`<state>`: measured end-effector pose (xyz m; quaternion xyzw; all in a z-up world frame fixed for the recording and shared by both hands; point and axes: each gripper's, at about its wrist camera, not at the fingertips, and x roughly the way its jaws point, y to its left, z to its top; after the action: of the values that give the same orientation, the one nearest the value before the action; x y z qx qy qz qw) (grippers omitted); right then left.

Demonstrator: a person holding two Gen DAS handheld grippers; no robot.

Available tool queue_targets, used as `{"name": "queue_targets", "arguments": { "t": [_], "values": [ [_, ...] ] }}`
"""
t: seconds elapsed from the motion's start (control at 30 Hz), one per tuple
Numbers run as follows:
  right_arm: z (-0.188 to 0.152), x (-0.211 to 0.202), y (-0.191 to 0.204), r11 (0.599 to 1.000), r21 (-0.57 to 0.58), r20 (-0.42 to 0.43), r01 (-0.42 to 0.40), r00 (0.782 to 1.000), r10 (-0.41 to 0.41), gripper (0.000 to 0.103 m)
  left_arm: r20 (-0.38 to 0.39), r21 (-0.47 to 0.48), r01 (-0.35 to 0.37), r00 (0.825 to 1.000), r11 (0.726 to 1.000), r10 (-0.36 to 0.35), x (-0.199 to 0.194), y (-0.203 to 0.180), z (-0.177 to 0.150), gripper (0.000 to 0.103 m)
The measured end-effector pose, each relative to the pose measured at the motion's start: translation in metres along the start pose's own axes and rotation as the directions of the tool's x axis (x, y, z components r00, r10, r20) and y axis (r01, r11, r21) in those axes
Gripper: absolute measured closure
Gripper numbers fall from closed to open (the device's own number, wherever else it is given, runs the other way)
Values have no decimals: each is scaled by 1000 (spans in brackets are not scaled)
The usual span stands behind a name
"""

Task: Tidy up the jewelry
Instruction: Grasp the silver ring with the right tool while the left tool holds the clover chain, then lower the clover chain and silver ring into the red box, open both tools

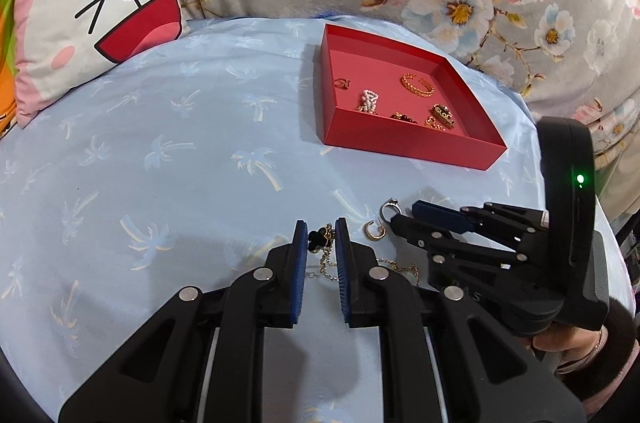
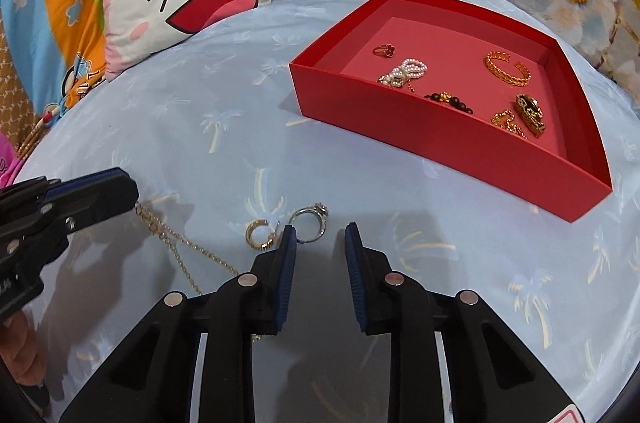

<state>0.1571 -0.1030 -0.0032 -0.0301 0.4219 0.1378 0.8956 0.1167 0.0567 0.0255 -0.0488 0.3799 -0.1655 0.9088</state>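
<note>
Gripping necklace pendant (image 1: 320,238): left tongs (image 1: 321,237), chain trailing on bed (image 1: 160,143) | right tongs (image 2: 320,239): parted, nothing between, beside silver ring (image 2: 314,217) and gold earring (image 2: 260,233) | red tray (image 2: 440,139): jewelry inside

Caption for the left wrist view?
Left gripper pinches a black clover necklace beside two loose rings; red tray of jewelry waits beyond.
</note>
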Motion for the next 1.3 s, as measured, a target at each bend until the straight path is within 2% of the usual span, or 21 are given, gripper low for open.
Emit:
{"name": "queue_targets", "arguments": {
  "t": [0.27, 0.47, 0.77, 1.03, 1.3],
  "values": [
    [11, 9, 3, 1000, 7, 3, -29, 1000, 29, 79, -18, -4, 8, 1000, 1000, -8, 4, 0, -1, 90],
    [14, 13, 9, 1000, -24, 8, -4, 1000, 4, 81, -28, -5, 10, 1000, 1000, -10, 6, 1, -1, 90],
    [13, 4, -3, 999, 29, 22, -25, 999, 24, 82, -32, -4, 17, 999, 1000, -17, 6, 1, -1, 90],
    [4, -50, -26, 998, 60, 90, -26, 996, 21, 82, 35, 1, 39, 999, 999, -39, -21, -2, 17, 90],
    [13, -110, -81, 990, 140, 171, 2, 985, -26, 82, 116, 104, 39, 992, 994, -51, -47, -35, 77, 90]
  ]
}}
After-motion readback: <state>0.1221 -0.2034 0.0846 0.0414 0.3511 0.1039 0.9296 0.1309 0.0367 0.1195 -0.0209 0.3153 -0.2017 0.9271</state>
